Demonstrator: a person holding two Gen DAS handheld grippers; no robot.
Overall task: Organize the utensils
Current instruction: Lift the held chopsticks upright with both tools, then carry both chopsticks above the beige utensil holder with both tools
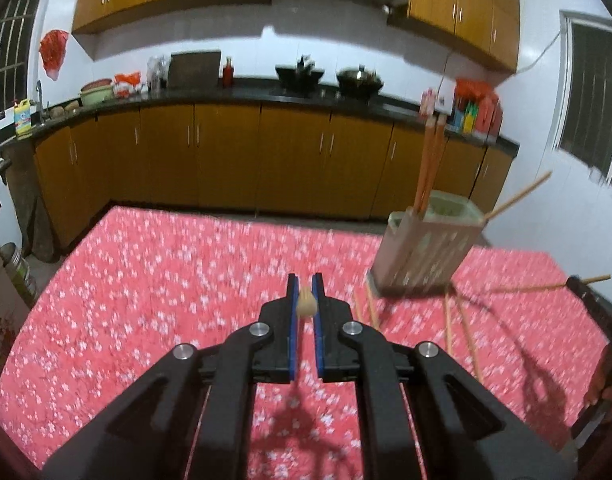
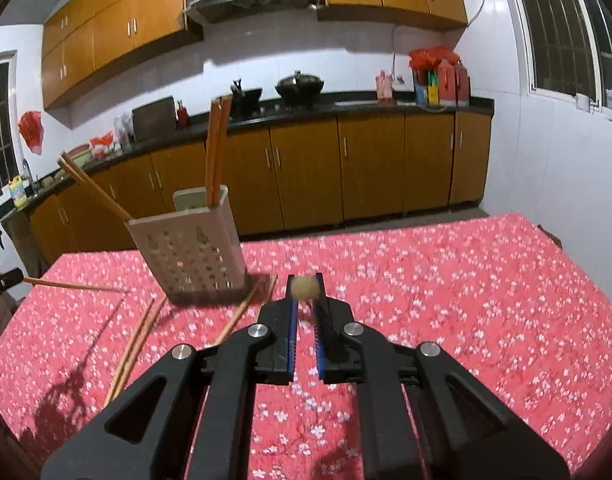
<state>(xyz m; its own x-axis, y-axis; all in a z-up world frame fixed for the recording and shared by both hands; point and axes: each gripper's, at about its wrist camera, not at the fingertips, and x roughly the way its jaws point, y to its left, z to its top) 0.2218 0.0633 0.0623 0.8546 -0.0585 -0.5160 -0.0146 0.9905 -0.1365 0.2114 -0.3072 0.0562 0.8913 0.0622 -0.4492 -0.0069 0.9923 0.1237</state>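
Note:
A beige perforated utensil holder [image 1: 428,246] [image 2: 191,246] stands on the red floral tablecloth with several chopsticks [image 1: 428,166] [image 2: 215,152] upright in it. More loose chopsticks [image 1: 462,328] [image 2: 135,344] lie on the cloth beside its base. My left gripper [image 1: 306,294] is shut on a chopstick seen end-on [image 1: 307,307], left of the holder and above the cloth. My right gripper [image 2: 306,288] is shut on a chopstick seen end-on [image 2: 304,288], right of the holder. That chopstick also shows at the right edge of the left wrist view [image 1: 546,288].
The table [image 2: 446,300] is covered in red flowered cloth. Behind it runs a kitchen counter [image 1: 265,96] with woks, bottles and wooden cabinets. A dark chair back [image 1: 598,312] stands at the table's right side. The left gripper's chopstick [image 2: 73,286] reaches in from the left.

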